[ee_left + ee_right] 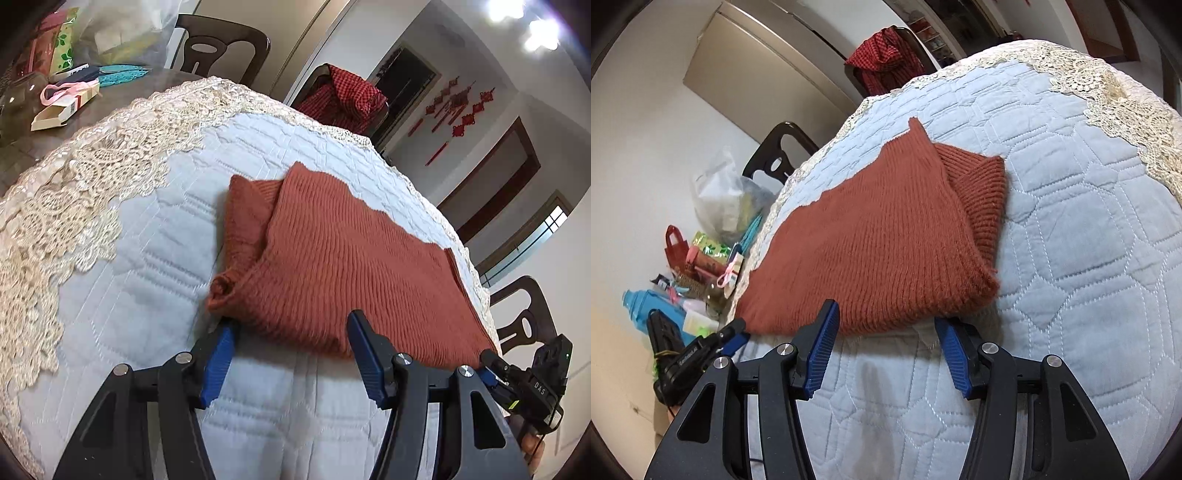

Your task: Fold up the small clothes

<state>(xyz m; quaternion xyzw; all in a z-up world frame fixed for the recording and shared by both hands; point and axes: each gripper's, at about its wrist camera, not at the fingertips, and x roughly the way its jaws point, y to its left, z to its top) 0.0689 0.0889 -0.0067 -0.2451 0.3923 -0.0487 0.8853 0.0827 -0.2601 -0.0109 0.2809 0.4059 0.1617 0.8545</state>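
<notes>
A rust-red knit sweater [343, 254] lies folded flat on the pale blue quilted cover [147, 266], with its ribbed part tucked under at the far end. My left gripper [291, 320] is open at the sweater's near edge. One blue pad [219, 358] sits by the near corner and the other rests on the knit. In the right wrist view the sweater [871, 236] lies the same way. My right gripper [886, 313] is open at the other near corner. Each gripper shows at the other view's edge: the right gripper [524, 380] and the left gripper [701, 347].
Cream lace [74, 192] borders the quilted cover. Beyond it the table holds boxes [62, 110], bags and a blue bottle [646, 306]. Dark chairs [221, 48] stand around it, one draped with a red checked cloth [343, 96].
</notes>
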